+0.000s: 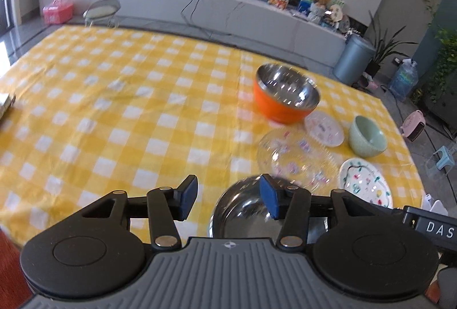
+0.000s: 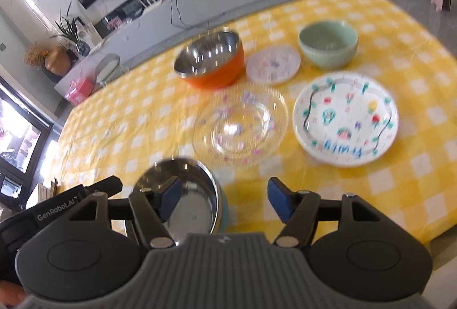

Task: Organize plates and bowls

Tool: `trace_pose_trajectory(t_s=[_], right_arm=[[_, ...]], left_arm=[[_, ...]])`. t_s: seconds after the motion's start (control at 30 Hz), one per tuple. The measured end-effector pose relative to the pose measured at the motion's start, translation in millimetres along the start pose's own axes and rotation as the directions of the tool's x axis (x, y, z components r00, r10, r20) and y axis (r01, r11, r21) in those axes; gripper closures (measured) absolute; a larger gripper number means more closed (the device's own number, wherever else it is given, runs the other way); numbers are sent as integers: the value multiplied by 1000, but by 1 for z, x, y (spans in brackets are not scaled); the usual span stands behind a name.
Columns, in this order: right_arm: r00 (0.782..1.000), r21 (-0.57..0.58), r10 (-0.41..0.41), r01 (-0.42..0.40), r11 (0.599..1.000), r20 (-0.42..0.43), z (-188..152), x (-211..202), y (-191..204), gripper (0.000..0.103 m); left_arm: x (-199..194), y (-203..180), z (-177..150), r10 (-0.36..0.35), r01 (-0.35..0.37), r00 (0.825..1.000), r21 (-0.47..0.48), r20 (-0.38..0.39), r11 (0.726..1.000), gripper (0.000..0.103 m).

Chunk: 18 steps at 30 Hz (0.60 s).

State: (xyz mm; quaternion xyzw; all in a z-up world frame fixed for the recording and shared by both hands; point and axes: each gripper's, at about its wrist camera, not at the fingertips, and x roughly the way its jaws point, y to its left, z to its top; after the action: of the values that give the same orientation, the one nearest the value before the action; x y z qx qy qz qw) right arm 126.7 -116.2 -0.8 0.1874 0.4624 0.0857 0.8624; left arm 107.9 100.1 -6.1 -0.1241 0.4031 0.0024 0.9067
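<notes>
Two hand-held grippers above a table covered by a yellow-and-white checked cloth (image 1: 120, 97). The left gripper (image 1: 228, 199) had its jaws apart with nothing between the blue pads; the same held for the right gripper (image 2: 225, 202). No earlier view was available.

A steel bowl with a teal outer wall (image 2: 197, 194) stood at the near edge of the table, directly below and between the two grippers. In the left wrist view it lay under the gripper's right finger; in the right wrist view it lay under the left finger. Neither finger could be confirmed as touching it. Both grippers appeared about equally near to this bowl.

The remaining dishes lay farther out and apart from one another. A clear glass plate with small printed flowers (image 2: 240, 123) sat just beyond the steel bowl. To its right lay a white plate with coloured drawings (image 2: 345, 120). Behind these stood an orange bowl with a steel interior (image 2: 211, 60), a small white patterned plate (image 2: 274, 63) and a pale green bowl (image 2: 328, 43).

All dishes were round, so no long axis governed approach. Judged from position, the right gripper lay nearer the white plate and green bowl; nothing was yet stacked.
</notes>
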Motion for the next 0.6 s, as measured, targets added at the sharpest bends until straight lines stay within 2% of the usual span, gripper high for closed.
trace_pose_trajectory(t_s=[0.17, 0.33, 0.4, 0.6], right_arm=[[997, -24, -23, 25, 999, 68, 18, -14, 0, 32], [995, -49, -25, 30, 998, 94, 40, -17, 2, 31], [994, -64, -32, 39, 997, 106, 50, -16, 4, 27], [996, -84, -34, 41, 996, 87, 81, 1, 6, 25]], left_arm=[[-3, -14, 20, -19, 18, 999, 45, 26, 999, 45], [1, -27, 41, -36, 33, 999, 83, 38, 996, 45], [6, -32, 50, -53, 50, 998, 92, 30, 995, 45], [23, -45, 76, -89, 86, 996, 132, 21, 988, 45]])
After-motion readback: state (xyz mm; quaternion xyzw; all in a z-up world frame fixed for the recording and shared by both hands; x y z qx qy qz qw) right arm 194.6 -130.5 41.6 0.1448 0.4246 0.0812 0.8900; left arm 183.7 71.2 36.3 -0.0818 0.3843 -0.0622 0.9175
